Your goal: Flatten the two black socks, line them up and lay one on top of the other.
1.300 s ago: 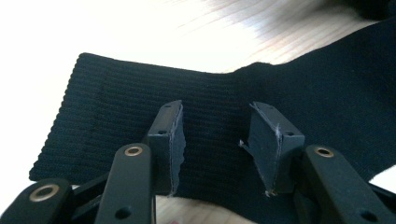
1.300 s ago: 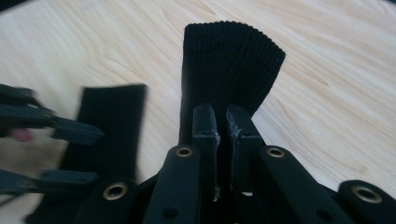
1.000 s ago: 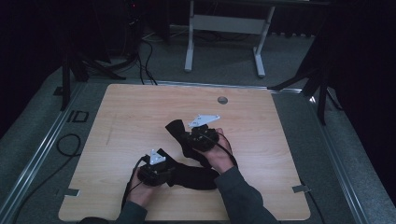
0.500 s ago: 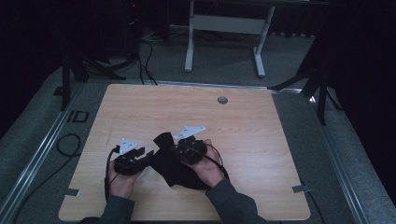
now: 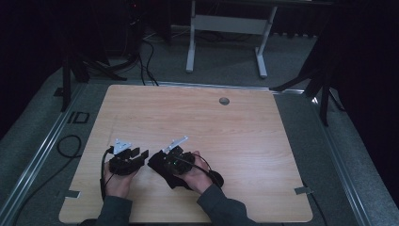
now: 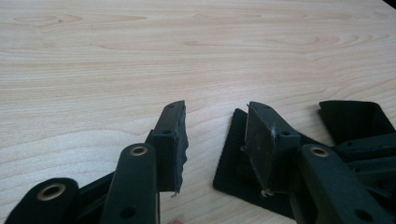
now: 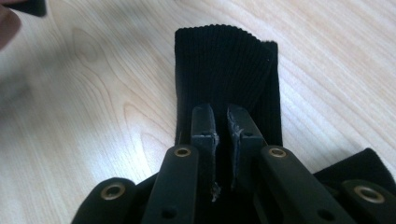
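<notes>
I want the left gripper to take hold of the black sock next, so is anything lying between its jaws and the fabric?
Nothing visible does. The left gripper is open, and just bare wooden table lies between it and the black sock, whose edge sits beside its jaw. The right gripper is shut on the sock.

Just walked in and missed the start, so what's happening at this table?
A person at a wooden table holds a gripper in each hand and works on a black ribbed sock. The right gripper has its fingers nearly closed over the sock, which lies flat on the table. The left gripper is open beside the sock's edge, holding nothing.
</notes>
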`<state>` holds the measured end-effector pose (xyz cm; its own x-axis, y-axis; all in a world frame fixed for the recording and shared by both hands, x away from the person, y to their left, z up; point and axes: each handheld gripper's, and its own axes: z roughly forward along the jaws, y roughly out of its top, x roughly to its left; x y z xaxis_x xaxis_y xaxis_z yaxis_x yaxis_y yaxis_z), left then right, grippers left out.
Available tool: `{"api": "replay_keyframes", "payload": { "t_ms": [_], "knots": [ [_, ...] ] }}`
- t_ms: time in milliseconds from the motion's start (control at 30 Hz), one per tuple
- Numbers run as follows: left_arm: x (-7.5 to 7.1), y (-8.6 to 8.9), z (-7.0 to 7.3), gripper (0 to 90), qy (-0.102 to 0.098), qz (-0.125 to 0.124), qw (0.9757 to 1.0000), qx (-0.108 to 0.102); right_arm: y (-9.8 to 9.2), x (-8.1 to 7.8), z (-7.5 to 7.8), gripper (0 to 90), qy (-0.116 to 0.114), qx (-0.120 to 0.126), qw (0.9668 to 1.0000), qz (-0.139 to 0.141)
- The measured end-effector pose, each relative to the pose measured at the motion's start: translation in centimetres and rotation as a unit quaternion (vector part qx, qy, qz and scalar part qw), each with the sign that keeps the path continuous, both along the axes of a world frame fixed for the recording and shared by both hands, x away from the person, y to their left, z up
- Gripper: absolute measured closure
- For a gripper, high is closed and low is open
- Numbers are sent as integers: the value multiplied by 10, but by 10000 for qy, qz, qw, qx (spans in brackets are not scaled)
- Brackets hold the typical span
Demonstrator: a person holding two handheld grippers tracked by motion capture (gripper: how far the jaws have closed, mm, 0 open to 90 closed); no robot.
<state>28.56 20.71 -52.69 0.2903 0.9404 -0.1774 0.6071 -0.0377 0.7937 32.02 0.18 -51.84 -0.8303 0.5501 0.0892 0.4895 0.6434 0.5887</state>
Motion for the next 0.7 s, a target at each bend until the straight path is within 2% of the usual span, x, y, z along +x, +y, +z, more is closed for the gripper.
{"api": "replay_keyframes", "payload": {
  "t_ms": [167,367,567,700],
  "knots": [
    [1,-3,-2,586,36,-47,9999,81,2,2,-6,819,33,-118,9999,-37],
    [2,-8,-4,590,115,-183,9996,178,6,0,-8,819,47,-126,9999,-35],
    [3,-13,-6,630,175,-289,9991,268,8,0,-7,817,22,-97,10000,-6],
    [4,-23,-11,674,292,-448,9972,520,11,0,-10,817,13,-162,9999,36]
  ]
}}
